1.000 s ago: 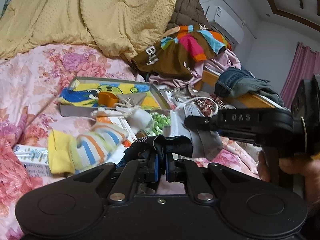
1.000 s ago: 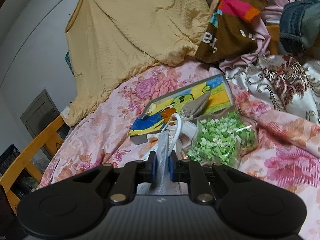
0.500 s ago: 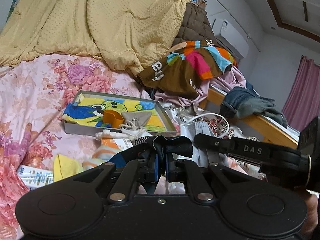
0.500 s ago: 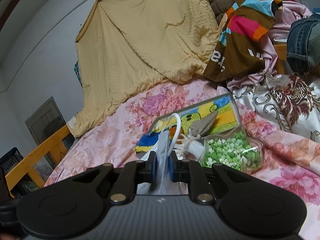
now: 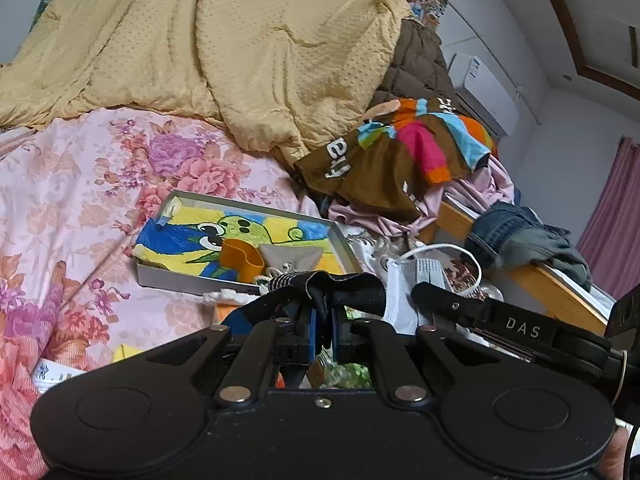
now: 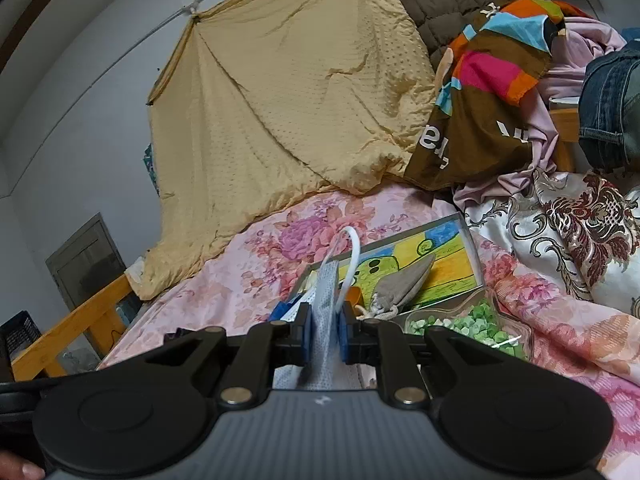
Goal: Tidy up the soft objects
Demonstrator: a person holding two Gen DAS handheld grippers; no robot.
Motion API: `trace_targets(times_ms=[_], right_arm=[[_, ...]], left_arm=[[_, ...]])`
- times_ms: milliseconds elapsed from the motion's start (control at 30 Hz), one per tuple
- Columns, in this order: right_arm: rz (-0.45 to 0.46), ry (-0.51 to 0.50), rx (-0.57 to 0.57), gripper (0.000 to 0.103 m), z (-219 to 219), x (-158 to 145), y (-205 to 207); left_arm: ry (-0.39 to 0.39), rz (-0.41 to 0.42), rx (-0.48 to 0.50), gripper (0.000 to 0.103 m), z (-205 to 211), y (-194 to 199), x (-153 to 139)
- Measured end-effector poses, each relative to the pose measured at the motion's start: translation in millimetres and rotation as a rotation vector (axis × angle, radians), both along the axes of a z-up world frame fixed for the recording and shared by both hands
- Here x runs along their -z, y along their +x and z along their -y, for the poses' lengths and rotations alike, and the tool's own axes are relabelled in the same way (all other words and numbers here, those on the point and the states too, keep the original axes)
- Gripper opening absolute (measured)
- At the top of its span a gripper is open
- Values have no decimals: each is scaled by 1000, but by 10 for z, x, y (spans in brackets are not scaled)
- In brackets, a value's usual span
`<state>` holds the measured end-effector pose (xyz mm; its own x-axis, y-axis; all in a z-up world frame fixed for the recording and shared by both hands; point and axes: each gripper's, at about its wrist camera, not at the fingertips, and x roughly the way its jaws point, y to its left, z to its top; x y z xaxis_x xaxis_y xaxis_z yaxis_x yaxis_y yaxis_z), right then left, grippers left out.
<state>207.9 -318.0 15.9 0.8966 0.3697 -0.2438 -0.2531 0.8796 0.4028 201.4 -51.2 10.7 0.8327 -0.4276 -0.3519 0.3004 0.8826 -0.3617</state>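
Left gripper [image 5: 322,322]: closed on a black sock [image 5: 340,286], held above the flowered bed [image 5: 72,200] in front of the shallow picture tray [image 5: 240,240], which carries an orange cup [image 5: 240,258] and a grey pouch [image 5: 290,256]. Right gripper [image 6: 323,336]: closed on a pale blue face mask [image 6: 326,300], its white ear loop [image 6: 354,252] arching up, near a clear tub of green pieces [image 6: 472,324]. Yellow quilt [image 5: 240,52] and a clothes heap [image 5: 400,160] lie behind.

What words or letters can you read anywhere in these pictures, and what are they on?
"DAS": white letters on the right hand-held gripper, seen from the left wrist.
"ely": partial white letters on the brown garment, the rest folded away.
White box at lower left: print too small to read.
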Motion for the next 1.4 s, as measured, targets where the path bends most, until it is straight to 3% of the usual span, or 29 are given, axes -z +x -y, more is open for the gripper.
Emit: trace_targets(times_ms=[567, 1000, 1400], right_arm=[[-1, -11, 14, 15, 10, 106, 411], [-27, 58, 27, 15, 182, 193, 709], [-23, 93, 19, 17, 168, 263, 1247]], left_arm=[[11, -12, -11, 7, 101, 650, -61], [27, 4, -17, 7, 284, 1129, -91], [56, 2, -30, 7, 335, 1593, -81]])
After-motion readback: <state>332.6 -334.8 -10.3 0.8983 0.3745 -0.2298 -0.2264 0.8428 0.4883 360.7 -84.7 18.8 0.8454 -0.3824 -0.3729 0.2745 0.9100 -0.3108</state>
